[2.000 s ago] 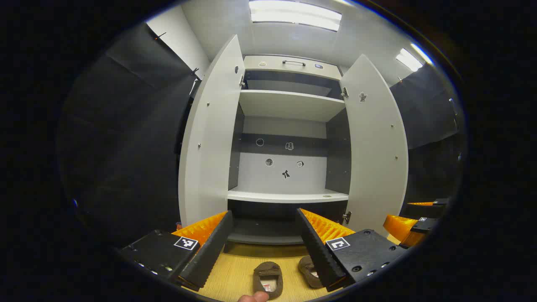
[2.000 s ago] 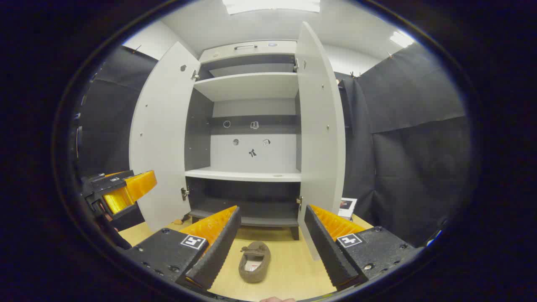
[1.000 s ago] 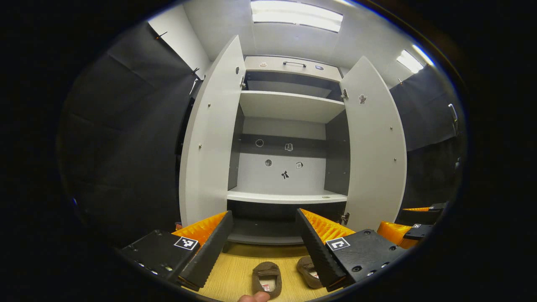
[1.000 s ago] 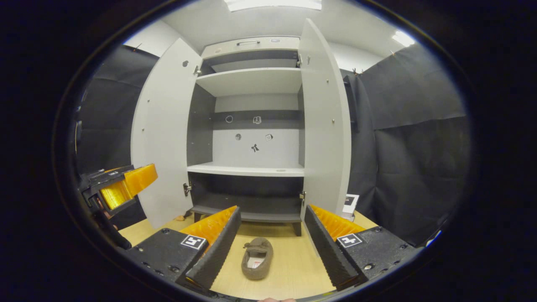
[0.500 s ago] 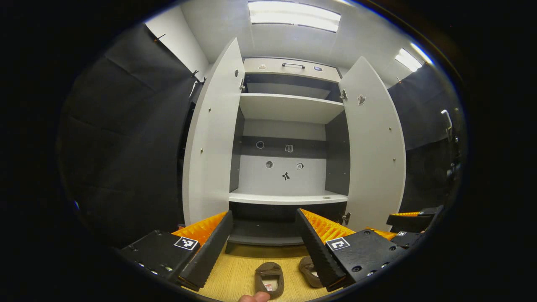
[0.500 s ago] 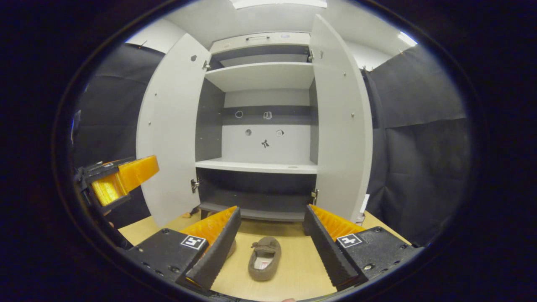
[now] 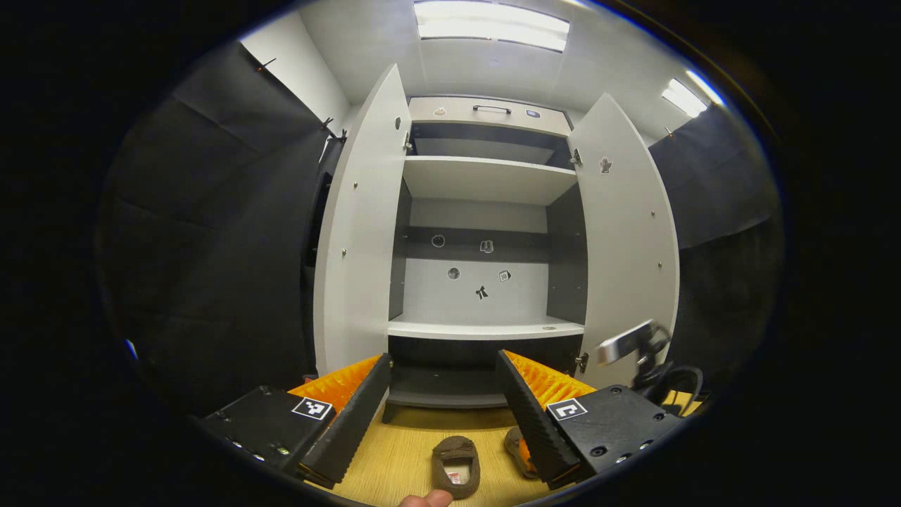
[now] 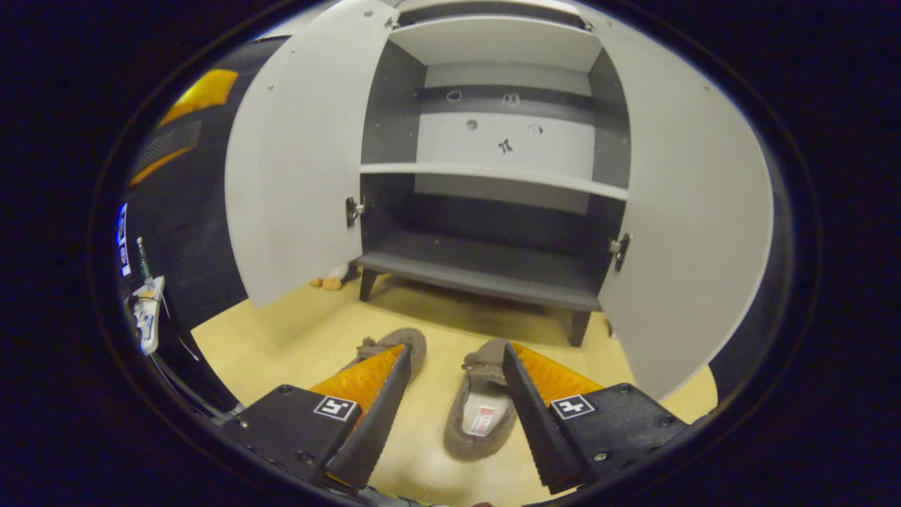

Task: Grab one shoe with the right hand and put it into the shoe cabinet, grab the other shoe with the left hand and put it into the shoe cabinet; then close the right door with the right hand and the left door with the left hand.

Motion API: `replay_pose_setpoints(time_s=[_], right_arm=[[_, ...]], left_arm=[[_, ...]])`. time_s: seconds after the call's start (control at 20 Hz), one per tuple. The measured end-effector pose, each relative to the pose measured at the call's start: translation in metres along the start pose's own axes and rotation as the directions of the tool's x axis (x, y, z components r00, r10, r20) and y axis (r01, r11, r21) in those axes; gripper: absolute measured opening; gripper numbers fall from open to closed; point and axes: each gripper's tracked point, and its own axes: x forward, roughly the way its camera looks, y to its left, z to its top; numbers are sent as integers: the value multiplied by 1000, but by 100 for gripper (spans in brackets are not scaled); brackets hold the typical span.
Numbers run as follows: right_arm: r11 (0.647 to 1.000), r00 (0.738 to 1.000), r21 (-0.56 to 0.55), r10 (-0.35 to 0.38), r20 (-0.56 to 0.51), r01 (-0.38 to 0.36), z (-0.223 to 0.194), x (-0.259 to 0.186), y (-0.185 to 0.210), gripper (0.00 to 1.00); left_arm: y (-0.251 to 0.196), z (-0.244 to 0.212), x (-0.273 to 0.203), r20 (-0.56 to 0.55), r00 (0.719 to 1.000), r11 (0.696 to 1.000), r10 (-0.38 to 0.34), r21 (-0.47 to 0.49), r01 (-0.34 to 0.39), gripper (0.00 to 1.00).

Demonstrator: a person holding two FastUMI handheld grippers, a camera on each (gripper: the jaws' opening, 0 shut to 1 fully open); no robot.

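Right gripper (image 8: 450, 370), fingers apart, hangs over the right shoe (image 8: 482, 415) on the floor (image 8: 281, 338) before the open cabinet (image 8: 486, 271); contact appears absent. Left gripper (image 7: 443, 384) is open.

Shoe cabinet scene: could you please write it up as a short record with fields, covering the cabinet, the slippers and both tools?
cabinet: tall white shoe cabinet, both doors open, shelves bare
shoes: two brown fabric slippers on the pale wooden floor in front of the cabinet
right slipper: between the right tool's fingers, not yet gripped
left slipper: partly behind that tool's left finger
right tool: open, low over the floor
left tool: open, held higher, facing the cabinet
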Motion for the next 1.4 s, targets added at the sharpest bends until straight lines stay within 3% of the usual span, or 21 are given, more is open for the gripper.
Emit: replay_pose_setpoints(time_s=[0.1, 0.2, 0.25, 0.55, 0.7, 0.75, 0.8, 0.85, 0.9, 1.4], right_arm=[[1000, 998, 9, -16, -60, 16, -21, 22, -6, 84], [999, 993, 2, -38, -115, 38, -41, 41, -13, 70], [999, 990, -3, -42, -138, 42, -49, 50, -14, 67], [997, 972, -14, -78, -223, 77, -81, 92, -21, 60], [990, 973, -91, -125, -195, 109, -82, 103, -27, 48], [988, 974, -101, -134, -182, 117, -81, 104, -28, 30], [989, 977, -96, -127, -169, 112, -85, 105, -28, 25], [992, 980, -75, -109, -165, 97, -78, 102, -26, 13], [994, 983, -55, -99, -156, 91, -75, 101, -26, 10], [994, 995, -83, -71, 65, 76, 6, 35, -32, 6]], left_arm=[[4, 0, -1, 0, 1000, 1000, 7, 6, -7, 95], [9, -2, -1, -6, 1000, 1000, 17, 5, -17, 95], [11, -4, -1, -11, 1000, 1000, 23, 3, -22, 95], [17, -9, -2, -27, 999, 999, 43, -5, -43, 95], [18, -14, -2, -39, 998, 999, 42, -13, -43, 95], [18, -14, -2, -40, 998, 999, 43, -13, -43, 95], [19, -14, -2, -39, 998, 999, 45, -10, -45, 95], [19, -13, -3, -38, 998, 999, 46, -9, -47, 95], [19, -14, -3, -38, 998, 999, 46, -9, -46, 95], [10, -24, 1, -57, 998, 999, 18, -26, -20, 95]])
